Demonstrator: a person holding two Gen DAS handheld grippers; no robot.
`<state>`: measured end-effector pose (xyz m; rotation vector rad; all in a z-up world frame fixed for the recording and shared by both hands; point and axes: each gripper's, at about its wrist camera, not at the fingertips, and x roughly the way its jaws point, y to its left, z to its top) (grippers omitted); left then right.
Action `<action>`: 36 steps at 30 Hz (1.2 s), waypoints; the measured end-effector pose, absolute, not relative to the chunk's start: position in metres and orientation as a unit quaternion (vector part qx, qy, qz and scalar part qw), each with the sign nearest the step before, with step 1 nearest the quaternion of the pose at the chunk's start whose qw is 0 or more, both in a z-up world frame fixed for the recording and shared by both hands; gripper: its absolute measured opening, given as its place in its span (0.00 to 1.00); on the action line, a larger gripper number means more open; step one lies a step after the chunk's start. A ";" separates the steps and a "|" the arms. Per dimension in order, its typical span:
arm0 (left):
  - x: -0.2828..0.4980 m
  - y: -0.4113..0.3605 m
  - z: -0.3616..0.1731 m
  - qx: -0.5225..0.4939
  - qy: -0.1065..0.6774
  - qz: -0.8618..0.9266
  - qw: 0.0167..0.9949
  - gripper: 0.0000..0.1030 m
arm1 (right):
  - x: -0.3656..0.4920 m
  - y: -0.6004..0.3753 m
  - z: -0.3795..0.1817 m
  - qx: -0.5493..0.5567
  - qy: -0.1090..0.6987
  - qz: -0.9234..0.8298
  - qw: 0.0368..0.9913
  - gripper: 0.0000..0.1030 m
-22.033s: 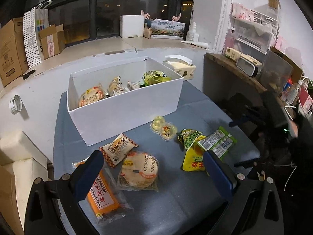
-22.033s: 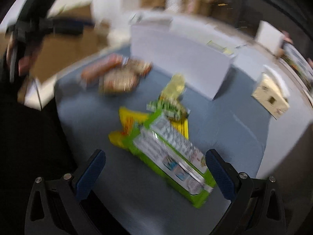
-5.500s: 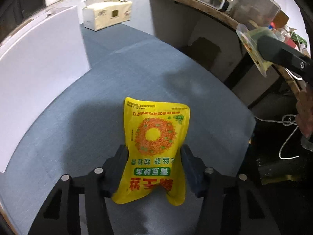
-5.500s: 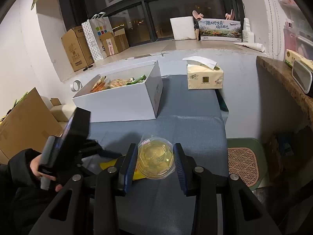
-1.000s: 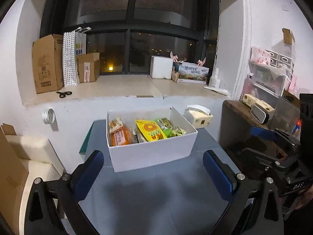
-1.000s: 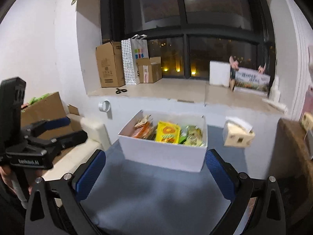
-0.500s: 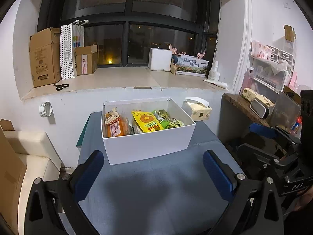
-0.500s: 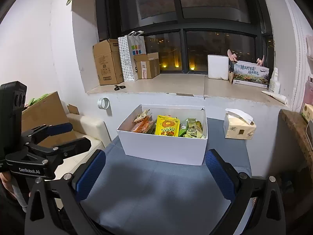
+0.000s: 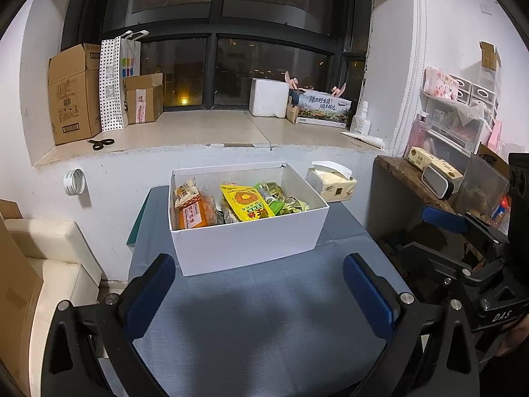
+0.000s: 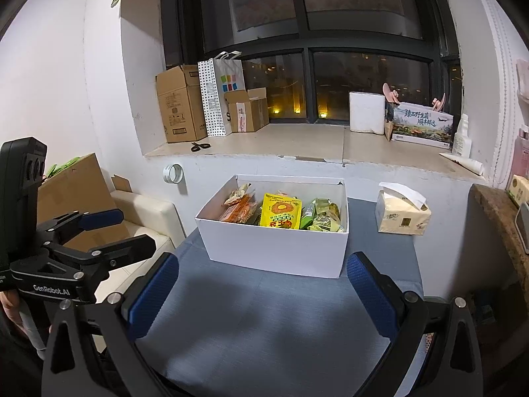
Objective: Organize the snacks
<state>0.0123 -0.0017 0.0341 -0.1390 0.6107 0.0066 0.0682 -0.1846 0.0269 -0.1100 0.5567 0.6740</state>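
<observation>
A white box (image 9: 251, 241) (image 10: 277, 248) stands at the far side of the blue-grey table (image 9: 264, 324) (image 10: 264, 327). Inside it lie several snack packs: an orange pack (image 9: 193, 213) (image 10: 239, 211) on the left, a yellow bag (image 9: 246, 201) (image 10: 281, 213) in the middle and green packs (image 9: 284, 198) (image 10: 322, 216) on the right. My left gripper (image 9: 258, 287) hovers open over the near table, nothing between its blue pads. My right gripper (image 10: 261, 291) is open too and holds nothing. Each gripper also shows at the edge of the other's view.
A tissue box (image 9: 332, 185) (image 10: 401, 216) sits on the table right of the white box. A dark shelf (image 9: 413, 185) with clutter lies to the right. A cream seat (image 9: 49, 264) and cardboard lie to the left. Cartons and scissors (image 9: 102, 143) rest on the windowsill behind.
Both views have drawn a little closer to the white box. Both grippers stay open and empty, and the snacks in the box have not moved.
</observation>
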 end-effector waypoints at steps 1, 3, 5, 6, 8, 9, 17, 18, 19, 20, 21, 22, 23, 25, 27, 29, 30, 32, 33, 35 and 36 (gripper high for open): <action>0.012 -0.001 0.034 -0.069 0.300 0.003 0.951 1.00 | 0.068 -0.185 0.027 -0.053 0.270 0.325 0.905 1.00; 0.013 -0.001 0.034 -0.071 0.300 0.002 0.951 1.00 | 0.068 -0.185 0.027 -0.053 0.270 0.325 0.905 1.00; 0.013 0.000 0.034 -0.071 0.301 0.004 0.951 1.00 | 0.068 -0.186 0.027 -0.053 0.271 0.325 0.904 1.00; 0.013 0.000 0.033 -0.071 0.302 0.005 0.951 1.00 | 0.068 -0.186 0.027 -0.053 0.272 0.325 0.904 1.00; 0.012 0.000 0.033 -0.071 0.302 0.006 0.951 1.00 | 0.068 -0.186 0.026 -0.054 0.273 0.324 0.904 1.00; 0.013 0.000 0.033 -0.070 0.303 0.006 0.950 1.00 | 0.068 -0.185 0.026 -0.054 0.273 0.324 0.904 1.00; 0.013 0.001 0.032 -0.070 0.306 0.010 0.949 1.00 | 0.069 -0.185 0.025 -0.052 0.276 0.320 0.905 1.00; 0.013 0.001 0.032 -0.070 0.306 0.010 0.949 1.00 | 0.069 -0.185 0.025 -0.052 0.276 0.320 0.905 1.00; 0.013 0.001 0.032 -0.070 0.306 0.011 0.949 1.00 | 0.069 -0.185 0.025 -0.052 0.276 0.320 0.905 1.00; 0.013 0.001 0.032 -0.070 0.306 0.010 0.949 1.00 | 0.069 -0.185 0.025 -0.052 0.277 0.320 0.904 1.00; 0.013 0.001 0.032 -0.070 0.306 0.010 0.949 1.00 | 0.070 -0.185 0.025 -0.052 0.277 0.320 0.904 1.00; 0.013 0.001 0.032 -0.069 0.306 0.011 0.949 1.00 | 0.070 -0.185 0.025 -0.052 0.277 0.320 0.904 1.00; 0.013 0.000 0.032 -0.069 0.306 0.011 0.949 1.00 | 0.070 -0.185 0.025 -0.052 0.277 0.320 0.904 1.00; 0.014 0.000 0.032 -0.069 0.307 0.010 0.949 1.00 | 0.070 -0.185 0.025 -0.053 0.277 0.321 0.904 1.00; 0.014 0.000 0.032 -0.069 0.308 0.010 0.949 1.00 | 0.070 -0.185 0.024 -0.052 0.277 0.321 0.904 1.00; 0.014 -0.001 0.032 -0.067 0.308 0.011 0.949 1.00 | 0.069 -0.185 0.024 -0.053 0.278 0.321 0.904 1.00; 0.014 -0.001 0.032 -0.066 0.308 0.011 0.949 1.00 | 0.070 -0.185 0.024 -0.052 0.278 0.321 0.904 1.00; 0.014 -0.001 0.032 -0.066 0.309 0.011 0.949 1.00 | 0.069 -0.185 0.024 -0.053 0.278 0.321 0.904 1.00; 0.014 -0.001 0.031 -0.066 0.309 0.011 0.949 1.00 | 0.069 -0.184 0.024 -0.053 0.278 0.321 0.904 1.00; 0.014 -0.001 0.031 -0.066 0.309 0.011 0.949 1.00 | 0.069 -0.184 0.023 -0.053 0.278 0.321 0.904 1.00; 0.014 -0.001 0.032 -0.066 0.309 0.011 0.949 1.00 | 0.069 -0.183 0.022 -0.053 0.278 0.321 0.904 1.00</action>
